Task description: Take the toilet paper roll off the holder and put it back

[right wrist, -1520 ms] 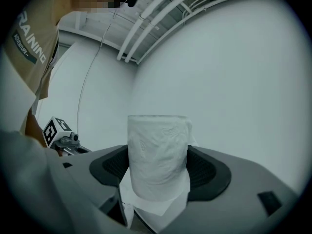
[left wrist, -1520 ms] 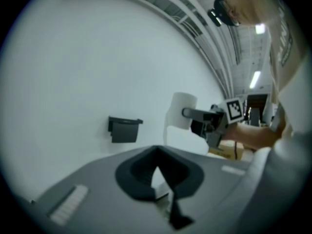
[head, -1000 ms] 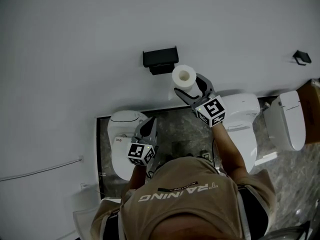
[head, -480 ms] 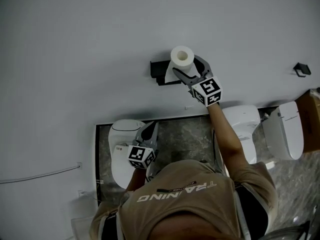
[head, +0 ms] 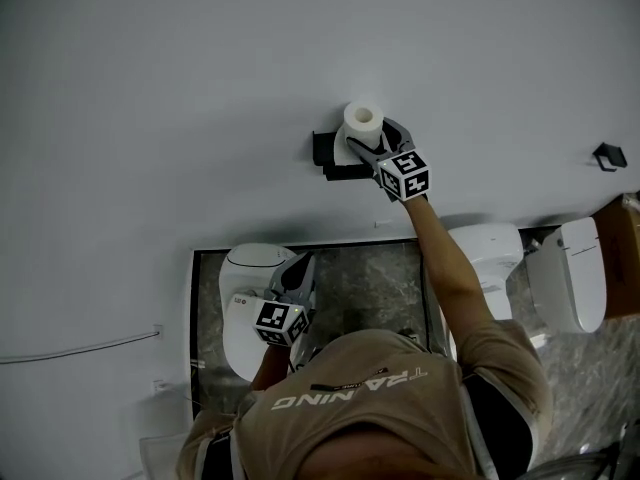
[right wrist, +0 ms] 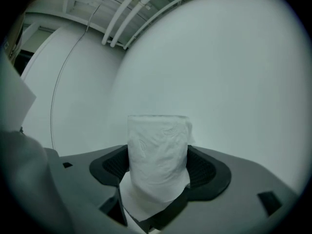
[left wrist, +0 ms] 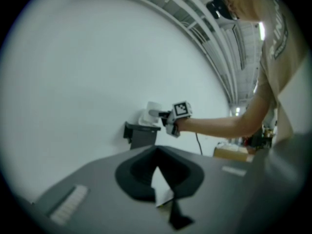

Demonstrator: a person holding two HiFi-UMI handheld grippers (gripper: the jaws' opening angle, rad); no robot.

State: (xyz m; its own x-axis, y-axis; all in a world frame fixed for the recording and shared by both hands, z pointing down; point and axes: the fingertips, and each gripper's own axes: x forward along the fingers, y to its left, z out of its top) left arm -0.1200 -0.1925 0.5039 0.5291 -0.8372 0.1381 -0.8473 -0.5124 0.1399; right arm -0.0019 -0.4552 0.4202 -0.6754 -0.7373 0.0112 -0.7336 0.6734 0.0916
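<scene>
Close to the body, the left gripper (head: pixel 300 266) is held low, its jaws brought together at the tips, and nothing is gripped. Farther out, the toilet paper roll (head: pixel 363 118) is clamped upright between the jaws of the right gripper (head: pixel 368 140), just above the black holder (head: pixel 324 149) on the white wall (head: pixel 150 88).

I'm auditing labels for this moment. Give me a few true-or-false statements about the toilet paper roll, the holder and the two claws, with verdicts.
1. The right claw grips the white toilet paper roll. True.
2. The roll lies on the floor. False: it is held up beside the black wall-mounted holder.
3. The left claw also grips the roll. False: it hangs low over the white toilet.
4. The holder is fixed to the pale wall. True.
</scene>
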